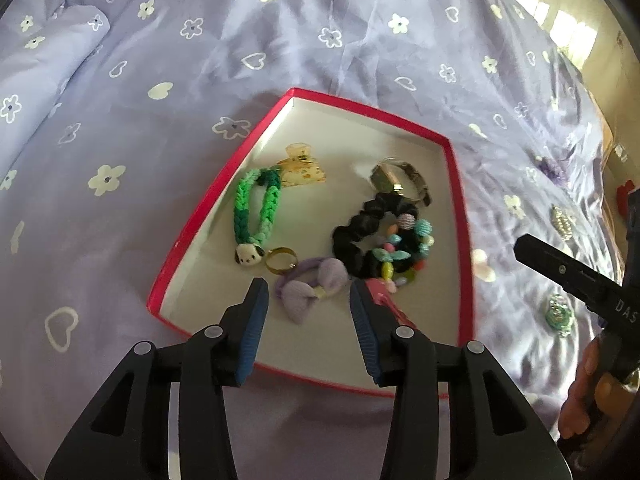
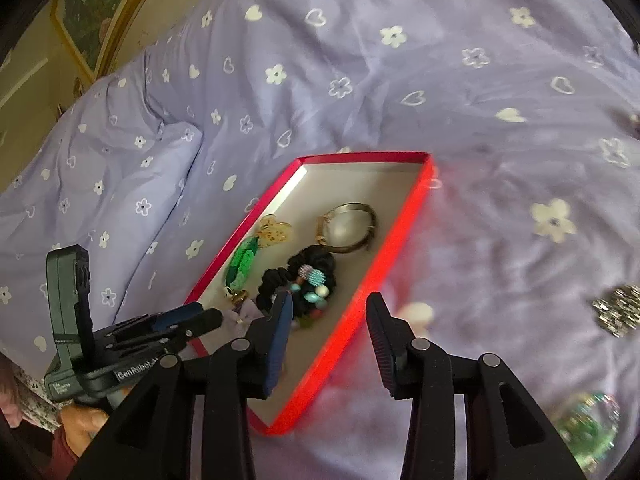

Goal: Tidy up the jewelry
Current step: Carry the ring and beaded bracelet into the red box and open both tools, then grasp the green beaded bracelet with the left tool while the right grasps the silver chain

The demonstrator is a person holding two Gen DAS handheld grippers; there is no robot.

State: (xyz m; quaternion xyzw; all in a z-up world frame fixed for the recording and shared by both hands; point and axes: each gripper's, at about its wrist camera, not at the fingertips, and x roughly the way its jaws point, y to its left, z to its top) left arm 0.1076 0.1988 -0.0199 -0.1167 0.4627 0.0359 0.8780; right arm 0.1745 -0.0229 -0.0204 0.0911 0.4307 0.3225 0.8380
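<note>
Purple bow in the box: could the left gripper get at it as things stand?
Probably yes. The left gripper is open with the purple bow right between its fingers, nothing on top; the gold ring lies close beside it.

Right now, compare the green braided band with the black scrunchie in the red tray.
The green braided band is a narrow, stretched loop ending in a panda charm; the black scrunchie is a rounder, ruffled ring with colourful beads lying on it. Both lie inside the red tray.

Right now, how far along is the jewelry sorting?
Most pieces already lie in the red box: watch, green braided bracelet, black scrunchie, purple bow. Both tongs, left and right, are open and empty. A silver brooch and green piece remain on the bedspread.
</note>
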